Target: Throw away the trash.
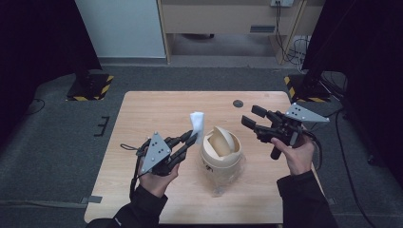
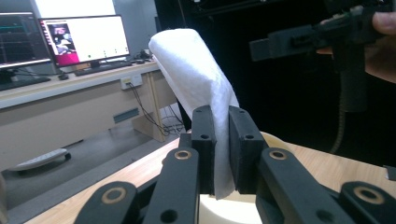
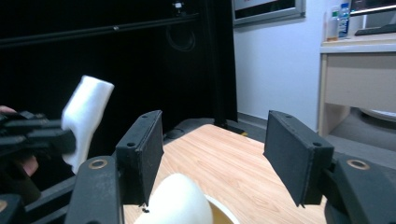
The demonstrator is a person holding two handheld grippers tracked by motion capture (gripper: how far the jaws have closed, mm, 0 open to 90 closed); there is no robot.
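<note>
One tissue (image 1: 197, 121), one bin (image 1: 221, 154), two tools.

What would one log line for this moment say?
left gripper: shut on tissue | right gripper: open, holding nothing | bin: on table, between grippers | tissue: held up beside bin lid

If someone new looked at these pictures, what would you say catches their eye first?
Most likely the white folded tissue, pinched upright between the jaws of the left gripper just left of the beige swing-lid bin at the middle of the wooden table. Next, the right gripper, held open above the table to the bin's right.
</note>
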